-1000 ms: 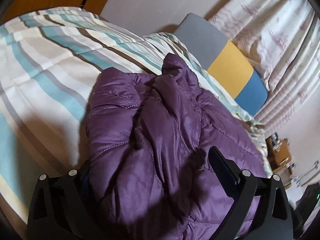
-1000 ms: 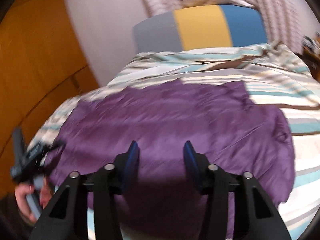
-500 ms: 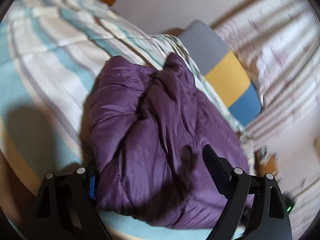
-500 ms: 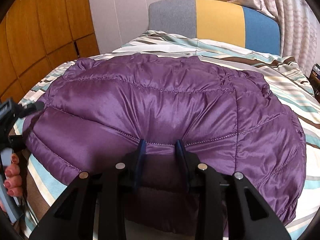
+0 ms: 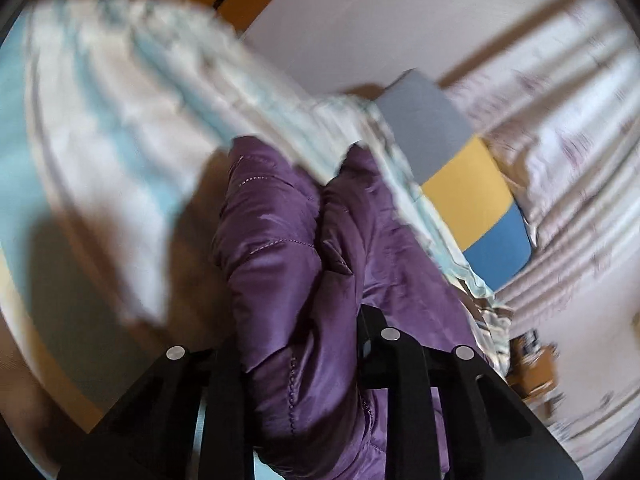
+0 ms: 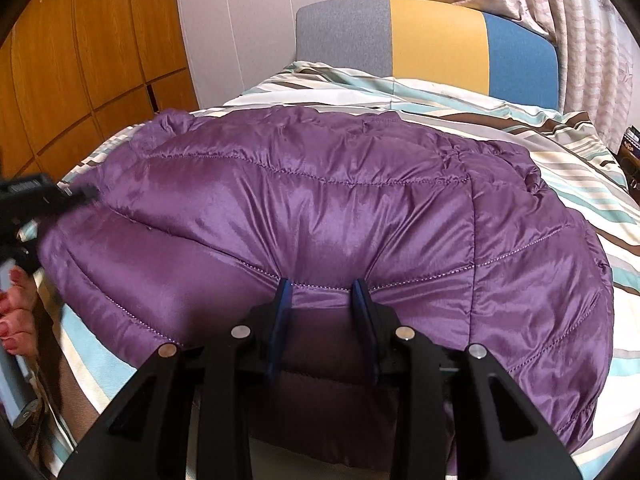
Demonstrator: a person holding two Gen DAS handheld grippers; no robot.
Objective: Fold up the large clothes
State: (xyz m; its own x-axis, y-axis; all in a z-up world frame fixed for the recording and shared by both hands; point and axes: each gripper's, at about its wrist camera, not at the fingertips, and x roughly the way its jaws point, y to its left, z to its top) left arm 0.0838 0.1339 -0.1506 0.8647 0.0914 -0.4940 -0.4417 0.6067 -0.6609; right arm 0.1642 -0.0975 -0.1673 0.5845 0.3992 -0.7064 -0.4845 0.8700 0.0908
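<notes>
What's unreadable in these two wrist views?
- Left wrist: striped bedspread smeared by motion blur.
- Left wrist: left gripper fingers buried in the purple quilted jacket.
- Right wrist: jacket's near hem hidden behind the right gripper.
- Right wrist: items at the right edge too small.

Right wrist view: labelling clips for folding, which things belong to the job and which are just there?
Job: quilted purple puffer jacket, right tool, left tool.
Around: striped bedcover, grey-yellow-blue headboard, starfish-print curtain.
</notes>
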